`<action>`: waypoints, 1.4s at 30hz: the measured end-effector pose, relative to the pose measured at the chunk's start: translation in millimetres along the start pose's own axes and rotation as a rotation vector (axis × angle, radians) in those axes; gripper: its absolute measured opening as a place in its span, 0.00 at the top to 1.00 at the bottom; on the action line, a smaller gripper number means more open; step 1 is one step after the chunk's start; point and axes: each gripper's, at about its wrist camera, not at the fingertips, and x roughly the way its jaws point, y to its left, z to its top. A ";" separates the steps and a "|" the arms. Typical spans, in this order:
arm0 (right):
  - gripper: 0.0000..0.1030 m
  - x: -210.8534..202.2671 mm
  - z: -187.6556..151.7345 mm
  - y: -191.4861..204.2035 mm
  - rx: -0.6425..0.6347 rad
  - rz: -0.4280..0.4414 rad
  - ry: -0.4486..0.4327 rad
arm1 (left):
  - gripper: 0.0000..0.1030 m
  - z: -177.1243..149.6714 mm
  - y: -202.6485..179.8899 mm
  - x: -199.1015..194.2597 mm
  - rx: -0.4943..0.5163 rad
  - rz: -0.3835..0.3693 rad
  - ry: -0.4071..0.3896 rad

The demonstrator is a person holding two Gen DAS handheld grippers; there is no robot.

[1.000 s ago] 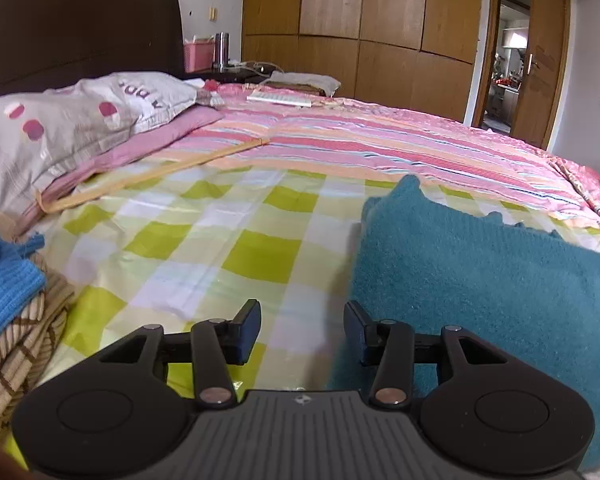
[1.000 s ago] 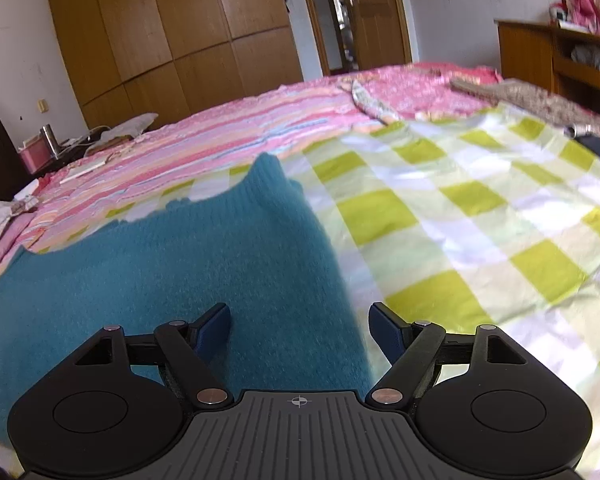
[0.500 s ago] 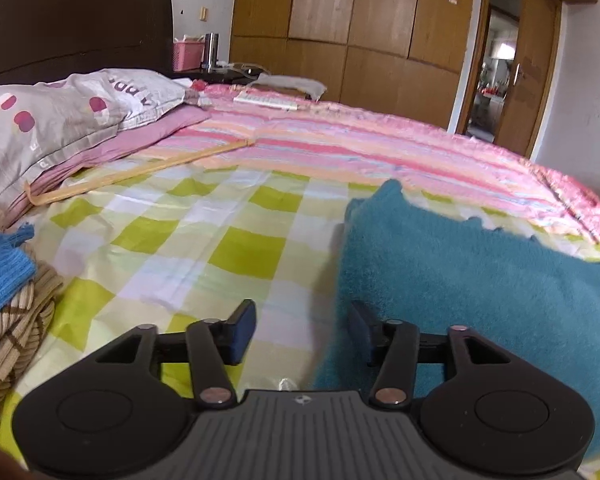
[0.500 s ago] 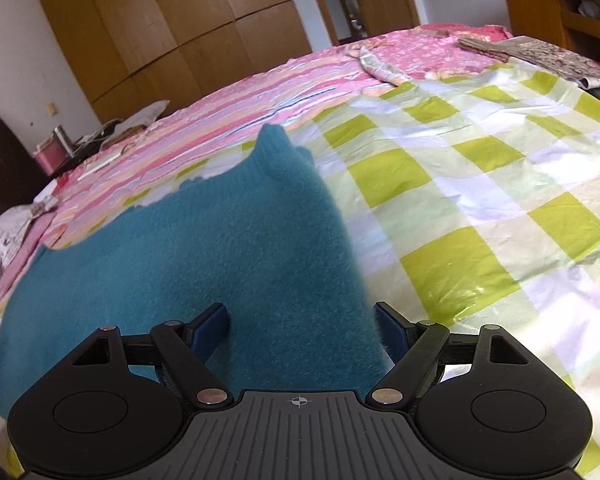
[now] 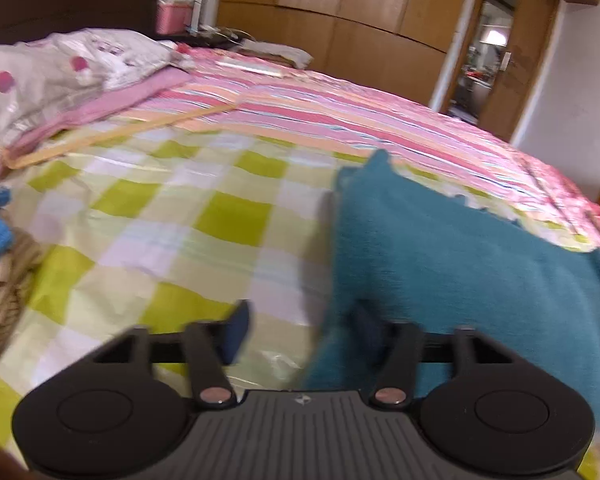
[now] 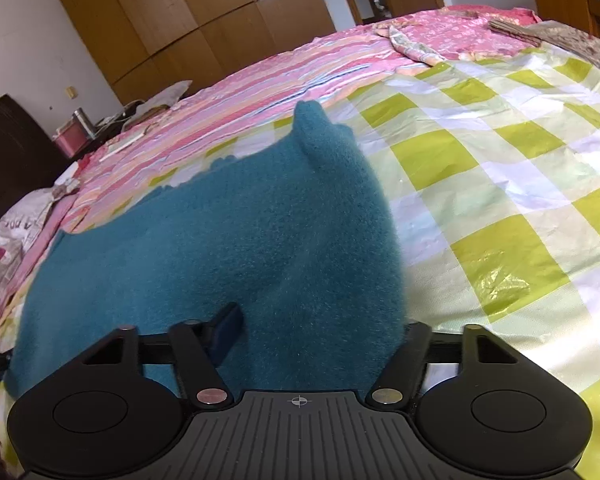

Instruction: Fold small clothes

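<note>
Teal sweater (image 6: 228, 248) flat on checked sheet (image 6: 500, 184). Left gripper (image 5: 300, 330) closing, half-narrow, its edge between the jaws; right gripper (image 6: 316, 328) closing, wide, straddling its corner.

Both views sit low over a bed, each looking forward and downward along its own gripper's fingers. The left wrist view faces across the green checked sheet (image 5: 228, 216) toward the headboard side, with the pillow (image 5: 60, 68) far left and the wardrobe (image 5: 340, 20) beyond. The right wrist view looks from further right, close over the teal garment (image 6: 228, 248). Both share that garment, the pink striped cover (image 6: 260, 80) and the wardrobe.
</note>
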 end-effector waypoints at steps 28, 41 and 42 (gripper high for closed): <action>0.56 -11.9 -12.2 2.8 -0.013 0.024 0.029 | 0.97 -14.1 -32.0 -7.5 0.182 0.029 0.004; 0.64 -53.2 -48.4 12.8 -0.063 0.059 0.086 | 0.97 -53.4 -35.4 -65.2 0.205 -0.054 0.061; 0.64 -57.5 -52.4 13.5 -0.063 0.061 0.090 | 0.97 -54.7 -32.9 -70.0 0.197 -0.056 0.066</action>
